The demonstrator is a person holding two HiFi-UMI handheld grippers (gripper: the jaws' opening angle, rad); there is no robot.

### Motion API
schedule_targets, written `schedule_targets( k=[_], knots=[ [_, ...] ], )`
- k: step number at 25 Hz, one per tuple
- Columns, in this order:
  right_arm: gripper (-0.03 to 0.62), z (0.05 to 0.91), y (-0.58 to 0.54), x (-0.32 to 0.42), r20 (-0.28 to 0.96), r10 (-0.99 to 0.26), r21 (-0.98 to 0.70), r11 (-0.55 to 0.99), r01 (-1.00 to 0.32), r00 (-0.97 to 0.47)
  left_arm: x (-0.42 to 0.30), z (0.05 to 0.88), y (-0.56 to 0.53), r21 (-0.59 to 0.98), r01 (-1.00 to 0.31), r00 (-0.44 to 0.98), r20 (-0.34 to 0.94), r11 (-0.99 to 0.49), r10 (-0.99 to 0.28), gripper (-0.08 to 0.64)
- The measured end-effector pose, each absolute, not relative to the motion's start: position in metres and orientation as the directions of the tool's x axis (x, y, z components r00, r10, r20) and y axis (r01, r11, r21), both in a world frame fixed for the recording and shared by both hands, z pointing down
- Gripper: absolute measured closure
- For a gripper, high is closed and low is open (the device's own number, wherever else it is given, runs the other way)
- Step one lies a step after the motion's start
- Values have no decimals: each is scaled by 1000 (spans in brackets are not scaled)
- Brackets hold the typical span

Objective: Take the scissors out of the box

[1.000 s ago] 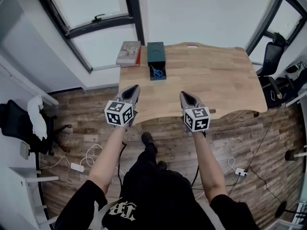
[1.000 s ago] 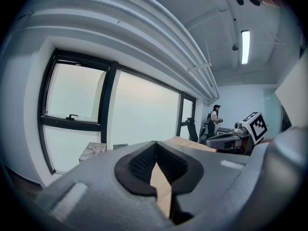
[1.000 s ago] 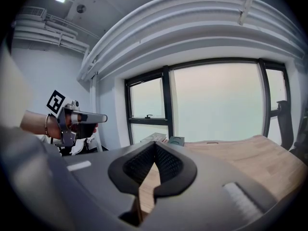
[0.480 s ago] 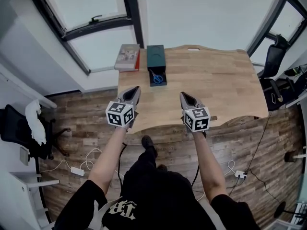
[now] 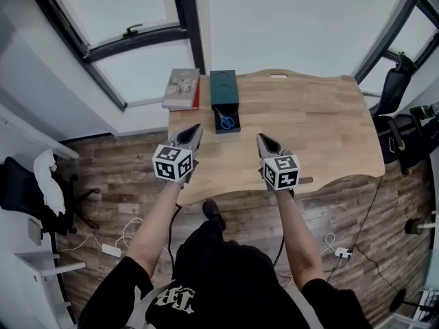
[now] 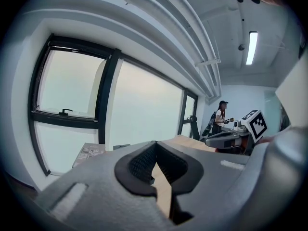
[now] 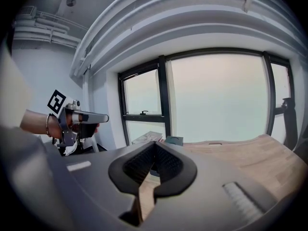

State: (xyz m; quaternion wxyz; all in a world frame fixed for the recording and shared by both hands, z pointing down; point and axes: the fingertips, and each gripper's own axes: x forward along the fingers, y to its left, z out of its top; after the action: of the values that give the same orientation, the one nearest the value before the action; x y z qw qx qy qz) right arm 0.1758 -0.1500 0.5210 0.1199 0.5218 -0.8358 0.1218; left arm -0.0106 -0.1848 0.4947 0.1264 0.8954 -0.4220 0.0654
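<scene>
Plainly, both are clenching on nothing: the left hand-held gripper (image 5: 193,131) and the right hand-held gripper (image 5: 262,140) are hovering over the counter's (image 5: 322,122) near edge, well apart from the scissors (image 5: 226,120), which are lying in the open end of the box (image 5: 224,88). A tip arriving shut is risking shoving the box toward the books (image 5: 182,88). Grainy wood, dark rectangular box, slim blue loop handles and ribbed black pads (image 6: 138,163) are showing.
</scene>
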Motion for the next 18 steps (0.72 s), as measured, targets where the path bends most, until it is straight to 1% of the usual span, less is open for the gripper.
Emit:
schedule_targets(
  k=[18],
  knots=[
    [588,531,-240,153,364,-842,-69,403,-913,-399,-31,502,-277,193,-751,661,225,-632,-716,563]
  ],
)
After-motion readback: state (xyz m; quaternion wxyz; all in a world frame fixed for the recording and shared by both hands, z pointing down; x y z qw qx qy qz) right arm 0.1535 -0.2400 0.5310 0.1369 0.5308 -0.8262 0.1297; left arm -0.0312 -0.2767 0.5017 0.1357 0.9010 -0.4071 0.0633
